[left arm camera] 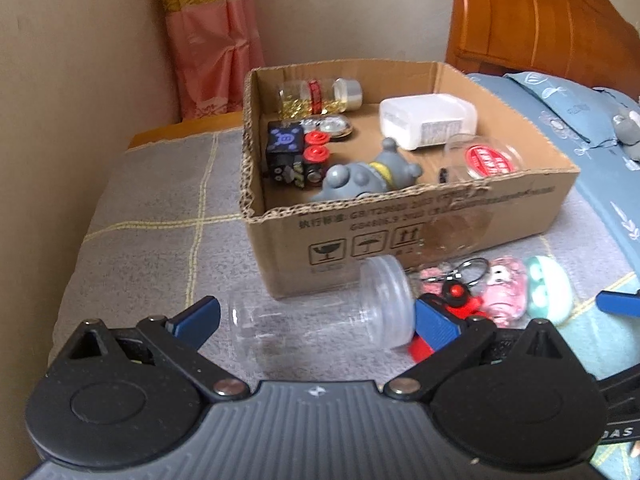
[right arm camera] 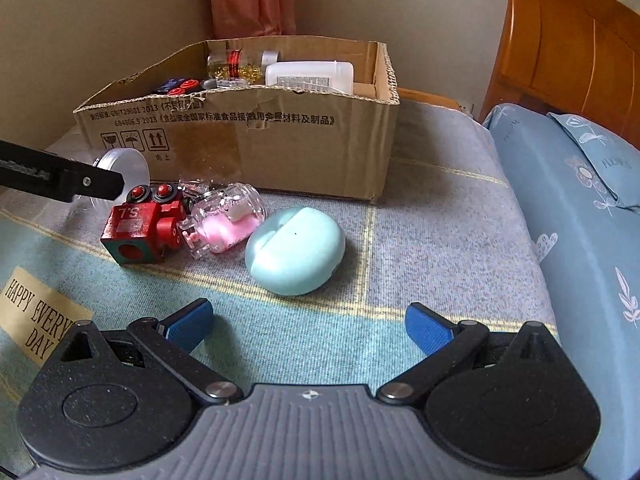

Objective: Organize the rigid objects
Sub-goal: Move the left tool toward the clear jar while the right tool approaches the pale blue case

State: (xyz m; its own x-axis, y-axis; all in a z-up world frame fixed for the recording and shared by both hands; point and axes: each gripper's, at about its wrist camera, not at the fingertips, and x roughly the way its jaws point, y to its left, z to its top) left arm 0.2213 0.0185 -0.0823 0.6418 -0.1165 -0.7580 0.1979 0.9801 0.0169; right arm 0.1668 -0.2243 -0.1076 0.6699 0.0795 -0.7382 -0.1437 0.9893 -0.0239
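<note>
A clear plastic jar (left arm camera: 320, 320) lies on its side on the blanket, with its lid (left arm camera: 386, 304) toward the right. My left gripper (left arm camera: 316, 320) is open, and its blue fingers (left arm camera: 196, 316) stand at either end of the jar. The cardboard box (left arm camera: 400, 224) just behind holds a grey toy (left arm camera: 360, 178), a black cube (left arm camera: 286, 152), a bead jar (left arm camera: 316, 96) and a white container (left arm camera: 428, 120). My right gripper (right arm camera: 308, 324) is open and holds nothing. A mint case (right arm camera: 296, 250), a pink keychain (right arm camera: 224, 220) and a red toy (right arm camera: 140, 224) lie ahead of it.
The wooden headboard (right arm camera: 568, 40) and blue pillows (right arm camera: 576, 184) lie to the right. A wall and a pink curtain (left arm camera: 212, 40) stand behind the box. One finger of the left gripper (right arm camera: 60, 180) crosses the left edge of the right wrist view, in front of the jar lid (right arm camera: 128, 170).
</note>
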